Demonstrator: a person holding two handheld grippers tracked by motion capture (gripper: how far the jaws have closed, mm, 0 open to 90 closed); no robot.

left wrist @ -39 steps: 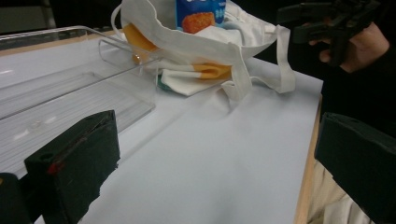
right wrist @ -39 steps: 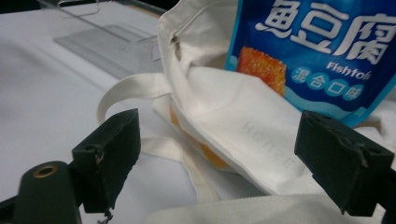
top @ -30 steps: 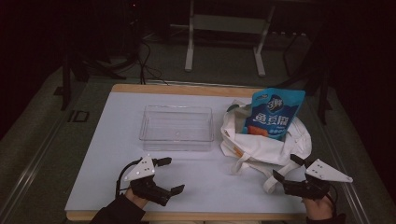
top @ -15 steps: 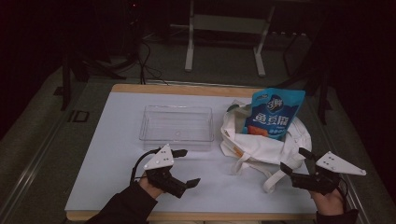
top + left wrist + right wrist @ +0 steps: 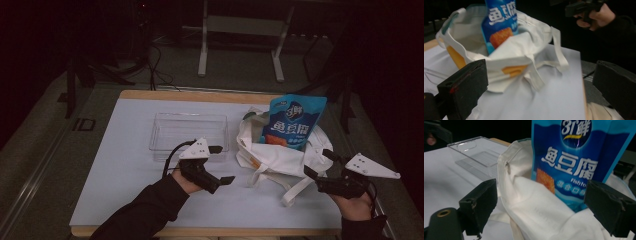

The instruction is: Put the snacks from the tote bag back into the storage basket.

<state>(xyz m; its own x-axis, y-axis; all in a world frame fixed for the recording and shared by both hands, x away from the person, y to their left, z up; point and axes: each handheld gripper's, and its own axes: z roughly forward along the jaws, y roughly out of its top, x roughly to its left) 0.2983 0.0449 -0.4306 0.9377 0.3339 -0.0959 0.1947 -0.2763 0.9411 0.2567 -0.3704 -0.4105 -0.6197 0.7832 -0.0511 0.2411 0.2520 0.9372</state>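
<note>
A white cloth tote bag lies on the right of the white table, its mouth open. A blue snack pouch stands up out of it. My left gripper hovers open just left of the bag, empty. My right gripper is open at the bag's right side by a loose strap, also empty. In the left gripper view the bag and pouch lie ahead of the wide-apart jaws. In the right gripper view the pouch and bag cloth sit close between the jaws.
A clear plastic tray rests empty at the table's middle, just beyond my left gripper; it also appears as the tray in the right gripper view. The table has a wooden rim. Dark floor and stand legs lie beyond.
My left gripper has moved right and away from the person, up to the bag's left side. My right gripper has shifted slightly right and farther out. Both stay open.
</note>
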